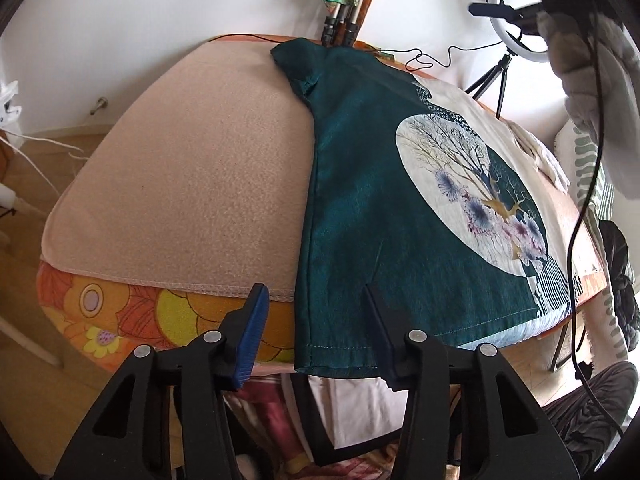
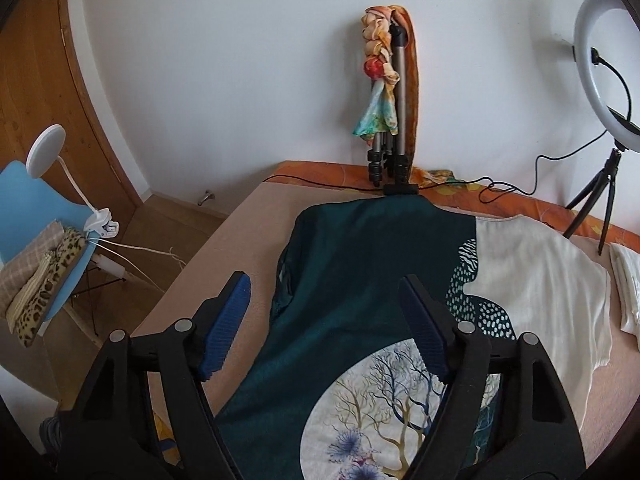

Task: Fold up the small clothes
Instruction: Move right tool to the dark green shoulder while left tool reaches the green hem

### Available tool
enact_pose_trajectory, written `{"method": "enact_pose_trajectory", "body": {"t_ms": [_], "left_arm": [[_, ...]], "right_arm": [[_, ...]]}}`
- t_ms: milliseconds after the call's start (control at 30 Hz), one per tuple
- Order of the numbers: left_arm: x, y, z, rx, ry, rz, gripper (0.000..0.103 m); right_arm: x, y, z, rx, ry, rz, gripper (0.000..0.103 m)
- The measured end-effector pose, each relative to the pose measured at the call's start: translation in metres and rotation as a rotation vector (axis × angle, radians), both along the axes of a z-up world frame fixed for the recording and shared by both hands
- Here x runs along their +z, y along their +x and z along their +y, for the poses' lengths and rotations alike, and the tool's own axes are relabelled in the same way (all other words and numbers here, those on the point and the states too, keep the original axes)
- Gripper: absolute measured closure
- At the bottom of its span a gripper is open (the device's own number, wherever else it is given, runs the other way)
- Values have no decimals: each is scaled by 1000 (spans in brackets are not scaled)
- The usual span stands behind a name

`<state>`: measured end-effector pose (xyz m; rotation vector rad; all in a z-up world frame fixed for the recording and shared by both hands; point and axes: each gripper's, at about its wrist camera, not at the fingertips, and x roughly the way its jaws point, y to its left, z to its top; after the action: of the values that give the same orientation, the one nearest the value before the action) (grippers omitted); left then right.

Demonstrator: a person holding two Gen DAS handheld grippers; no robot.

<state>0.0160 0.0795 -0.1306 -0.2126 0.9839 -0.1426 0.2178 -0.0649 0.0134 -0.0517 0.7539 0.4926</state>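
A small T-shirt [image 1: 360,208], dark teal on one half and cream on the other, with a round tree-and-flower print, lies flat on a beige blanket [image 1: 192,168]. Its teal sleeve [image 1: 298,66] points to the far edge. My left gripper [image 1: 316,308] is open at the near edge, with the shirt's hem corner [image 1: 336,344] between its blue pads; the right-hand pad touches the cloth at a small crease. My right gripper [image 2: 322,284] hovers open over the teal half of the T-shirt [image 2: 360,264], near the sleeve, with nothing gripped.
The blanket lies over an orange flowered sheet [image 1: 132,316]. A folded tripod with scarves [image 2: 390,120], a ring light on a stand [image 2: 600,72] and a black cable [image 2: 500,192] stand at the far wall. Folded white cloth [image 2: 626,280] lies to the right. A blue chair [image 2: 36,216] stands left.
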Motion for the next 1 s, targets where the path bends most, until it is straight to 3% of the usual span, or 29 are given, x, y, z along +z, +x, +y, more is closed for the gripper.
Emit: {"method": "enact_pose_trajectory", "body": {"t_ms": [133,267,500,600,667,767,933,1000], "left_arm": [[-6,6,2,0,-14,21,65],[-11,9,6,10,-31,35,66],[-11,11,7,-5,-50,31,67],[-11,11,6,-19,-56,31,67],[-11,11,4,-28,-50,27,68],[-13,13,8,-28,-138,36,74],[-11,13,1,-49,-91,10,79],[-12,13,-1,-55,-83,9,85]], "right_arm": [[-15,29,45,44,-31,44,29],[-36,62,78,51,-39,111,36],[-77,112,124,54,-70,193,37],[-97,127,148,73,-107,218,38],[-112,138,164,83,-147,238,44],[-133,153,182,75,-208,241,53],[-160,176,189,35,-263,274,53],[-168,180,189,51,-265,282,54]]}}
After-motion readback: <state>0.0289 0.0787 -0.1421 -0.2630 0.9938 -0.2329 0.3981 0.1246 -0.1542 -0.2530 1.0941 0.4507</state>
